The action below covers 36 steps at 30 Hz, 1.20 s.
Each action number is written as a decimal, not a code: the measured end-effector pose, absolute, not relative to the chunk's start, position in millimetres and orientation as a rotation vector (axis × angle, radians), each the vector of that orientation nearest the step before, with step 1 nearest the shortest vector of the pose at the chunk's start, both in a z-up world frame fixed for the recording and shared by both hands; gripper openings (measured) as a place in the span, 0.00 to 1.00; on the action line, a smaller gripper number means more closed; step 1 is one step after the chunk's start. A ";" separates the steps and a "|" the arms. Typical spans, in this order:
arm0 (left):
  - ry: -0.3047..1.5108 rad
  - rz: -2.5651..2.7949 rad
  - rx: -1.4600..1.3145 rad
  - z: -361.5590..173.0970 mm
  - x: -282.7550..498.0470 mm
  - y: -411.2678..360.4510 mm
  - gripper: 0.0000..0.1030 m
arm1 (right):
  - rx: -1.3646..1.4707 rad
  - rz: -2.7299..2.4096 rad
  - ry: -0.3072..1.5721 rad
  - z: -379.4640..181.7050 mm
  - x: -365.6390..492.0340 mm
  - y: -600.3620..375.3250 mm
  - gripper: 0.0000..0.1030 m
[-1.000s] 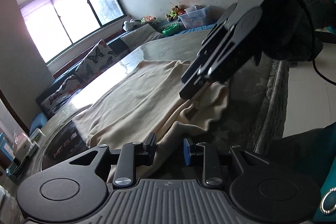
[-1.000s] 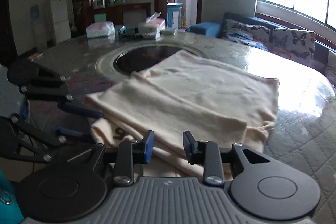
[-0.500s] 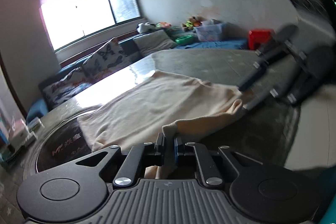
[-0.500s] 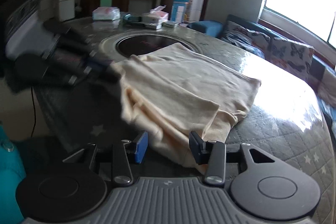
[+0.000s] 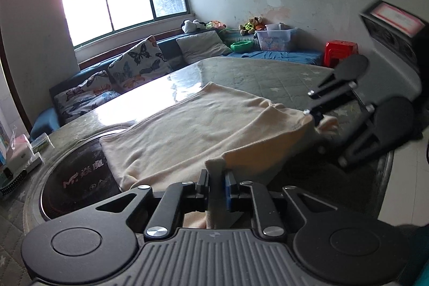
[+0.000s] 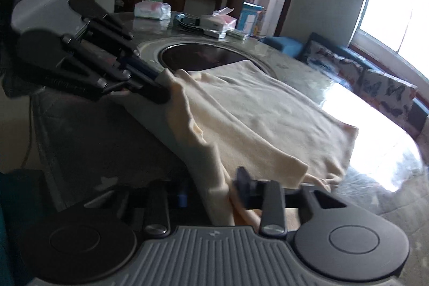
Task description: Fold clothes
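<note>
The cream garment (image 5: 203,125) lies across the middle of the frame on the quilted counter (image 5: 268,77), its far part flat and its near edge lifted. At the bottom centre of the left wrist view, the left tool (image 5: 216,182) is pressed together on a corner of that edge. In the right wrist view the right tool (image 6: 211,186), at the bottom centre, pinches another fold of the same edge; motion blur softens its fingers. The cloth hangs between the two grips. A dark round inset (image 6: 203,56) sits in the counter beyond the garment.
</note>
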<state>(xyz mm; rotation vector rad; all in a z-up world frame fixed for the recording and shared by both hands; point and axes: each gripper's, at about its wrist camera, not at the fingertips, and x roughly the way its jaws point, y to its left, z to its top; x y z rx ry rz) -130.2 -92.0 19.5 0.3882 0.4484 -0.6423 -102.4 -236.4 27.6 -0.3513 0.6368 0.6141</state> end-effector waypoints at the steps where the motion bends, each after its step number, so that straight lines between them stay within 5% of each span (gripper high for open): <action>1: 0.441 -0.640 0.400 18.6 -133.9 -91.0 0.22 | -0.350 0.618 0.637 27.1 -99.9 -235.3 0.22; 8: 0.452 -0.609 0.509 -0.1 -147.9 -84.6 0.26 | -0.312 0.630 0.647 27.9 -87.4 -236.3 0.16; 20: 0.444 -0.596 0.485 4.2 -145.2 -76.7 0.10 | -0.419 0.607 0.628 17.4 -101.7 -233.2 0.24; 23: 0.429 -0.593 0.466 11.7 -151.3 -72.4 0.10 | -0.404 0.608 0.622 21.7 -107.0 -235.3 0.10; 36: 0.397 -0.644 0.467 62.2 -213.7 -44.4 0.10 | -0.378 0.714 0.614 80.2 -169.3 -233.7 0.08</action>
